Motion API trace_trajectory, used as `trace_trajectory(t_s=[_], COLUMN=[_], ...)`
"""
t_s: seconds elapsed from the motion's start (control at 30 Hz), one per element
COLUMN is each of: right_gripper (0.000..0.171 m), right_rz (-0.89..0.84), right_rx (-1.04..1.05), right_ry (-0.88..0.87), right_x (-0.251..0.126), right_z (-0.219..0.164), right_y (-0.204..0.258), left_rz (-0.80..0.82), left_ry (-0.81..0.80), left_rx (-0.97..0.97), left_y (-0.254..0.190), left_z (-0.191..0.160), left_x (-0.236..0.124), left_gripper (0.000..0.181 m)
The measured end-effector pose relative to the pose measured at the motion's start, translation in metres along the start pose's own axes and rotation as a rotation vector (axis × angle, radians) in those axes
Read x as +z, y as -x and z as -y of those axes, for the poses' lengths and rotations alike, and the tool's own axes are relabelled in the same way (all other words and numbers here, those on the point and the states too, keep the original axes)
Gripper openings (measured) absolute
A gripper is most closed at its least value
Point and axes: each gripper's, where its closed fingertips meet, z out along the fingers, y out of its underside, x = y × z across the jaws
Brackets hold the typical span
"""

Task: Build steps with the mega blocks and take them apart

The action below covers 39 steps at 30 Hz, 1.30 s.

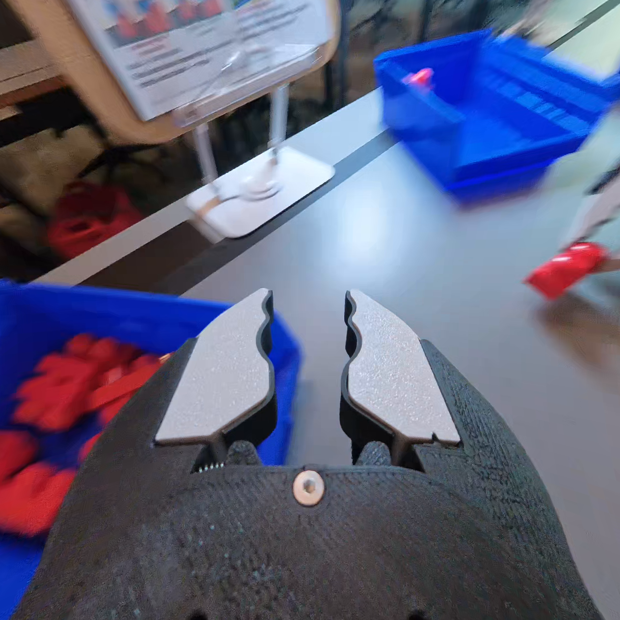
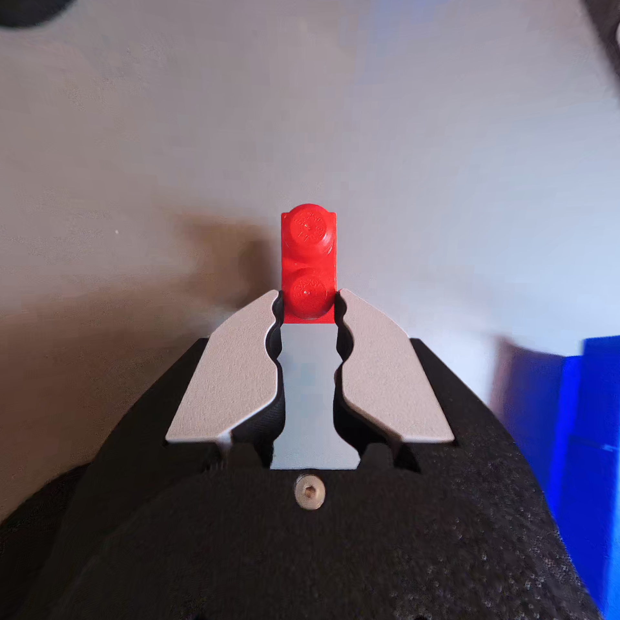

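A grey table carries two blue bins, one holding red blocks. The left gripper hangs parted and empty; the right gripper pinches a two-stud red block.

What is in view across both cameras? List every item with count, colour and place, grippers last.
Held block: one, red, two studs, between the right gripper's fingertips above the table.
Loose blocks: a pile, count unclear, red, in the near bin.
Near bin: one, blue, beside the left gripper.
Far bin: one, blue, far side of the table; a small pink-red item inside, blurred.
Sign stand: one, white base, table's far edge.
Table: one, grey.
Left gripper: open, empty.
Right gripper: shut on the block.
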Motion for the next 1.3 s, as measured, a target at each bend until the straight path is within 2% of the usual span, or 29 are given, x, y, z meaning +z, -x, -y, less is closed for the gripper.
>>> trace_trajectory(t_s=[0.07, 0.1, 0.17, 0.2, 0.3, 0.4, 0.53, 0.7, 0.83, 1.0, 1.17, 1.3], right_gripper=[0.03, 0.029, 0.042, 0.047, 0.046, 0.043, 0.04, 0.038, 0.036, 0.034, 0.033, 0.033], right_rz=[0.027, 0.008, -0.066, -0.088, -0.096, -0.13, -0.131, -0.131, -0.136, -0.146, -0.174, -0.195], right_rx=[0.035, 0.06, 0.057, 0.045, 0.056, 0.06, 0.062, 0.056, 0.061, 0.061, 0.061, 0.085], right_ry=[0.072, 0.026, 0.026, 0.005, -0.074, -0.093, -0.117, -0.126, -0.136, -0.143, -0.176, -0.235], right_x=[0.014, 0.014, 0.008, 0.004, -0.009, -0.014, -0.013, -0.012, -0.011, -0.011, -0.019, -0.026], right_z=[-0.016, -0.009, -0.009, -0.006, 0.001, 0.0, 0.004, 0.004, 0.004, 0.003, 0.006, 0.013], right_y=[0.0, -0.005, -0.016, -0.019, -0.018, -0.023, -0.022, -0.021, -0.023, -0.025, -0.028, -0.034], left_rz=[0.164, 0.218, 0.215, 0.199, 0.163, 0.144, 0.094, 0.004, -0.07, -0.049, 0.047, 0.153], left_ry=[0.157, 0.229, 0.4, 0.496, 0.731, 0.9, 1.106, 1.086, 1.146, 1.162, 1.159, 1.062], left_rx=[0.031, 0.035, 0.037, 0.035, 0.092, 0.17, 0.145, -0.033, -0.074, -0.044, 0.079, 0.219], left_y=[0.057, 0.08, 0.107, 0.114, 0.125, 0.135, 0.147, 0.149, 0.139, 0.141, 0.149, 0.146], left_z=[-0.019, -0.028, -0.054, -0.069, -0.106, -0.127, -0.155, -0.159, -0.174, -0.186, -0.158, -0.109], left_x=[-0.013, -0.018, -0.023, -0.026, -0.034, -0.035, -0.036, -0.019, -0.018, -0.013, -0.031, -0.047], left_gripper=[0.044, 0.043, 0.04, 0.041, 0.043, 0.043, 0.044, 0.036, 0.041, 0.037, 0.037, 0.037])
